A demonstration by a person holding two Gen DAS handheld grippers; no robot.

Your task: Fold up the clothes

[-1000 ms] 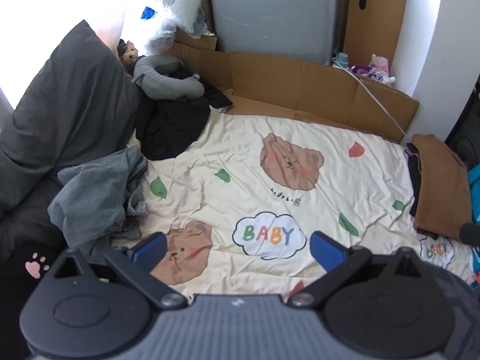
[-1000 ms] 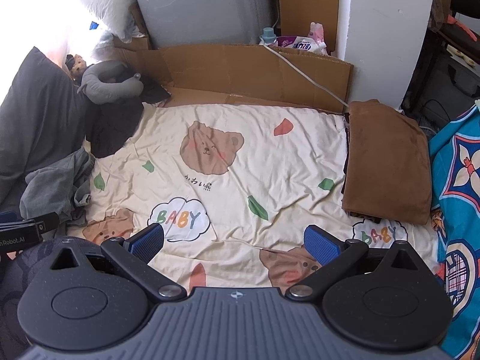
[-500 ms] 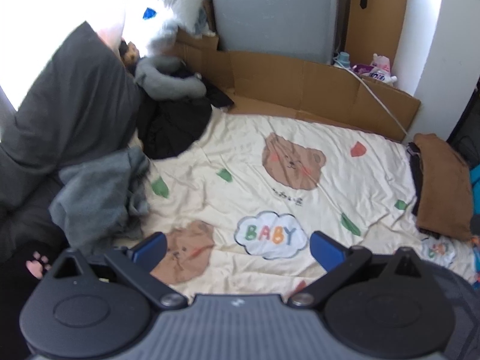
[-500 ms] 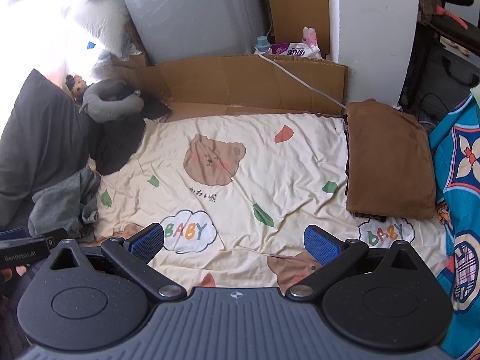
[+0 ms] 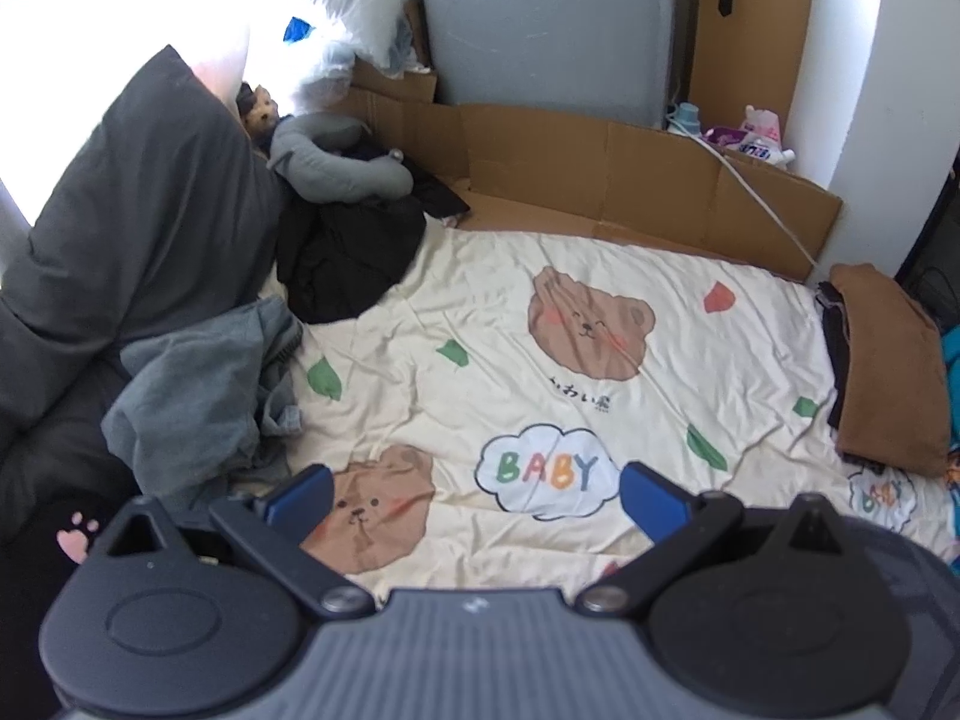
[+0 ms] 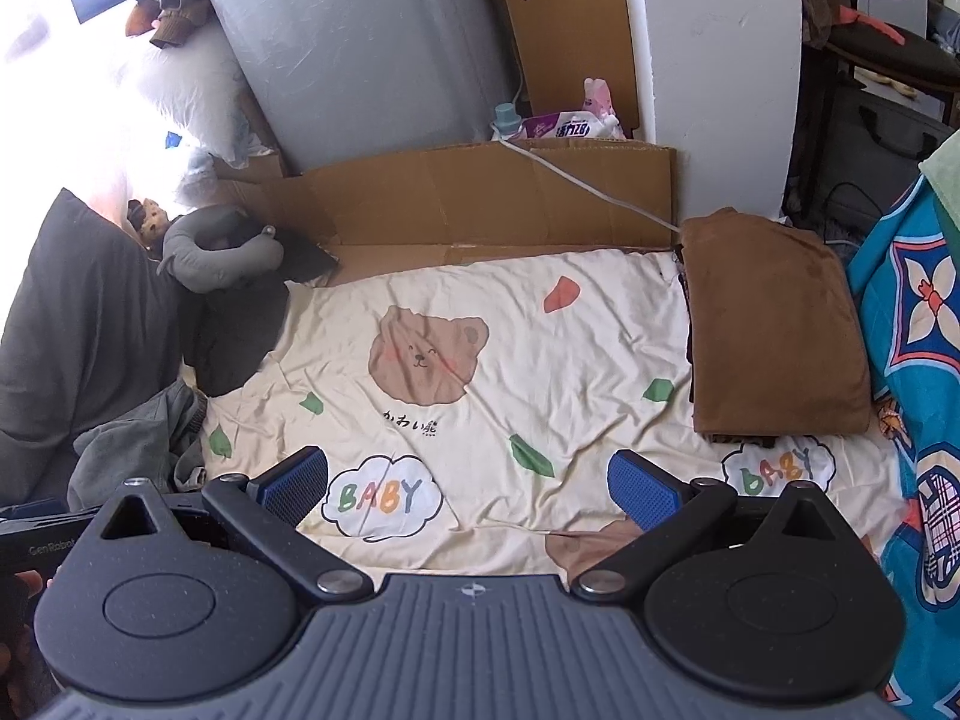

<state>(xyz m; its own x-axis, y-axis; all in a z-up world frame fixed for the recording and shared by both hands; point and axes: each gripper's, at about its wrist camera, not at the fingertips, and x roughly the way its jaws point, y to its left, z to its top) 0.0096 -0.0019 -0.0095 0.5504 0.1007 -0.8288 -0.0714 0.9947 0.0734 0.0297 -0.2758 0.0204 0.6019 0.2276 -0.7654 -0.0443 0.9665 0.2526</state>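
Observation:
A crumpled grey garment (image 5: 198, 396) (image 6: 138, 444) lies heaped at the left edge of the cream bear-print sheet (image 5: 600, 312) (image 6: 540, 360). A black garment (image 5: 348, 252) (image 6: 234, 336) is bunched behind it. A folded brown garment (image 5: 882, 366) (image 6: 774, 324) rests on a darker folded piece at the sheet's right side. My left gripper (image 5: 474, 495) hovers open over the sheet's near edge, the grey heap just left of it. My right gripper (image 6: 468, 486) is open too, held above the sheet with nothing between its blue pads.
A dark grey pillow (image 5: 114, 240) and a grey neck pillow (image 5: 336, 162) sit at the left. Cardboard (image 5: 630, 180) lines the far edge, a grey appliance (image 6: 360, 54) behind it. A white cable (image 6: 588, 186) crosses the cardboard. A blue patterned cloth (image 6: 918, 360) lies at the right.
The right gripper has lifted and tilted up, so more of the wall and appliance shows. The left gripper has shifted only slightly. Both stay open and the clothes have not moved.

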